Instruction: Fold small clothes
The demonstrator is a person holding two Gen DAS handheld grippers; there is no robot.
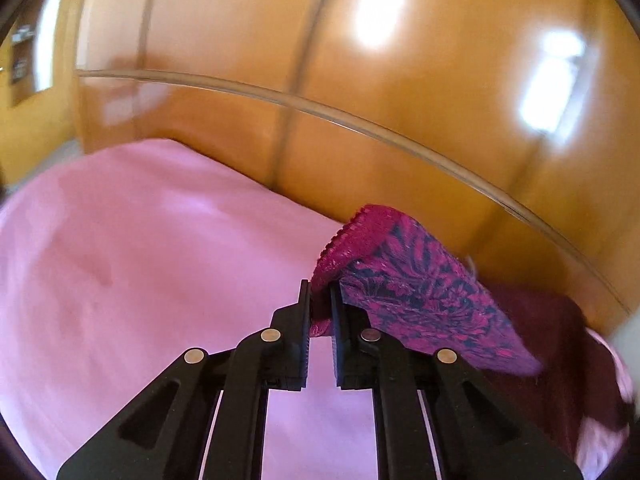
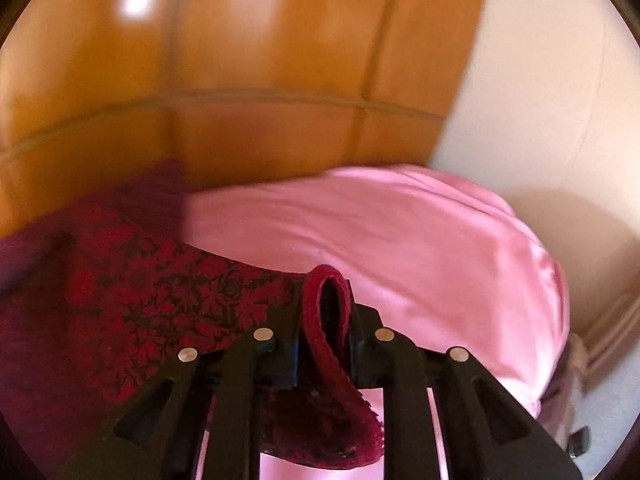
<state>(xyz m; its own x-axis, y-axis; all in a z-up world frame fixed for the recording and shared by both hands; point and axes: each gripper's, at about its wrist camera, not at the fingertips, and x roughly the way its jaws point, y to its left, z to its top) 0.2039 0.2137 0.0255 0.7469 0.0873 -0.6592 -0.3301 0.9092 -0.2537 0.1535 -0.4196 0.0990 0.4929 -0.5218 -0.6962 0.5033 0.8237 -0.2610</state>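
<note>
Cloth spans the gap between both hands: a small magenta patterned garment [image 1: 420, 292] stretched lengthwise from one tool to the other, lifted above the pink bed [image 1: 140, 260]. The left tool [image 1: 320, 320] is clamped narrow on the trimmed edge, cloth trailing to its right. The right tool [image 2: 325, 328] pinches the opposite edge, cloth trailing left. Both point downward toward the bed, equally near.

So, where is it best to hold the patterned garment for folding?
By the thick crimson edge band, from above, one gripper near each end. Both the left gripper and right gripper already pinch the patterned garment there; the band looks firmer than the thin cloth.
</note>
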